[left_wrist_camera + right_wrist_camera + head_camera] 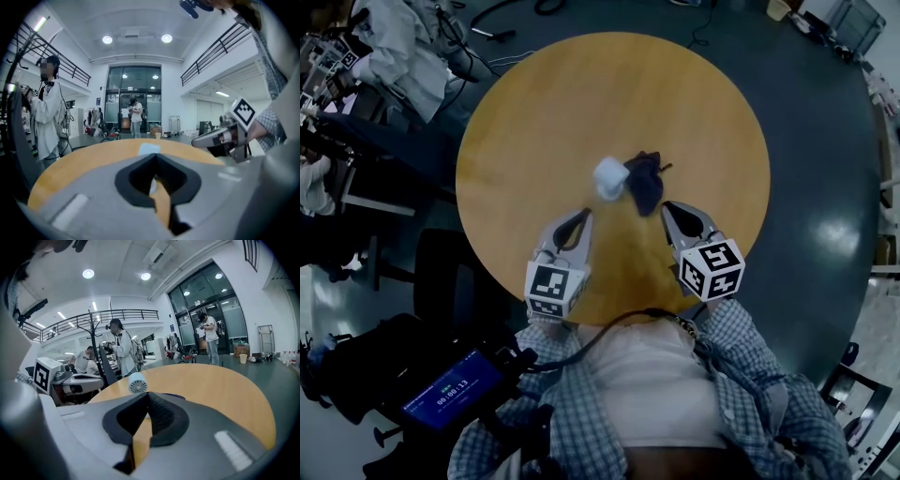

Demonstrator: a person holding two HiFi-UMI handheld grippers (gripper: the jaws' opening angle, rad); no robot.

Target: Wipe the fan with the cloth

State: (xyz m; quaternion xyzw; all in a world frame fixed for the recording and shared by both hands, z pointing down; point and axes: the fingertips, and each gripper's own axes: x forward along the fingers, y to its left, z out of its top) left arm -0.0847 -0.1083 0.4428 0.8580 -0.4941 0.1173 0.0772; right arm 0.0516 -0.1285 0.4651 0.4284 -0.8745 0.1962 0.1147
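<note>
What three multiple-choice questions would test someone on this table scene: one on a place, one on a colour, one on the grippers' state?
1. Where does the cloth lie?
A. On the table, beside the fan
B. On the floor
C. Draped over a chair

2. What colour is the fan?
A. Red
B. White
C. Yellow

3. How do the left gripper and right gripper stand?
A. Both wide open
B. Both shut on the cloth
C. Both shut, holding nothing

Answers: 1 A, the head view shows the dark cloth next to the fan on the wood. 2 B, its body is white in both views. 3 C, each gripper view shows pads together with nothing between.
</note>
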